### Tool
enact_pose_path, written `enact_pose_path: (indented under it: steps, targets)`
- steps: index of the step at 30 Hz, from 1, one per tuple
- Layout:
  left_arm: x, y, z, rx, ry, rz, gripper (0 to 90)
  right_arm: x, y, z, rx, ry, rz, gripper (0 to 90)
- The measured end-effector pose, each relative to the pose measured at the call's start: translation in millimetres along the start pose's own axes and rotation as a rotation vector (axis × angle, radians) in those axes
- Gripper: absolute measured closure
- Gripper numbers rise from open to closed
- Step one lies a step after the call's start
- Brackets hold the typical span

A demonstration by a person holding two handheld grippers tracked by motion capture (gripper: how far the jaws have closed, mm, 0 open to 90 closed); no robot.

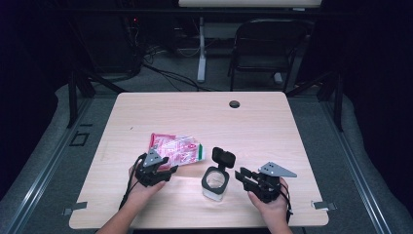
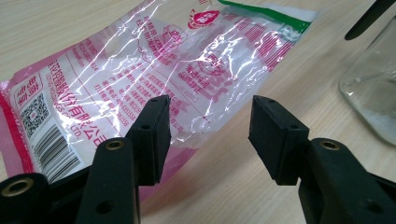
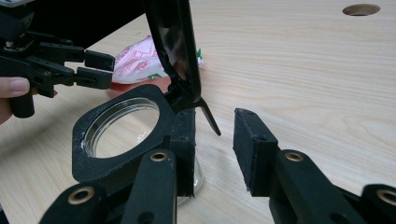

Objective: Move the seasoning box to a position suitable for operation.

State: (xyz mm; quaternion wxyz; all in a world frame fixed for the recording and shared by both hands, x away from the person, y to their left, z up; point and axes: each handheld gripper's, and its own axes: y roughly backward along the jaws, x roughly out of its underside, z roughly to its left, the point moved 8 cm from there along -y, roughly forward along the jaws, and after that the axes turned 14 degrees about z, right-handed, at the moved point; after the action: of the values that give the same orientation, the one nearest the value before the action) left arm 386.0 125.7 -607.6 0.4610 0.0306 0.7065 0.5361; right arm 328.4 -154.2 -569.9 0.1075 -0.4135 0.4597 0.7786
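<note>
Your left fingers (image 2: 159, 135) are apart with nothing pinched, hanging just over the near edge of the plastic bag (image 2: 154, 70), which lies flat on the tabletop (image 1: 272, 126) left of the jar (image 1: 215, 183). Go low and catch that edge squarely, since crinkly film slips. Your right fingers (image 3: 254, 154) are apart too, just right of the jar's open flip lid (image 3: 175, 51); I'd steady the jar by its collar, not the lid.
</note>
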Motion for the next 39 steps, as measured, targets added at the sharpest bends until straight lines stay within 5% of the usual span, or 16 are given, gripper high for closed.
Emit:
enact_pose_path:
  steps: [6, 20, 39]
  targets:
    - [-3.6, -8.6, -3.9, -0.008, -0.027, 0.011, 48.3, 3.7, 4.8, -2.1, 0.008, -0.015, -0.004, 69.3]
    - [-9.1, -20.4, -5.1, -0.131, -0.119, 0.033, 43.4, 8.3, 7.6, -4.0, 0.013, -0.036, -0.008, 69.2]
    - [-12.4, -28.0, -4.1, -0.157, -0.112, 0.041, 50.9, 8.7, 7.0, -3.5, 0.007, -0.041, -0.008, 68.9]
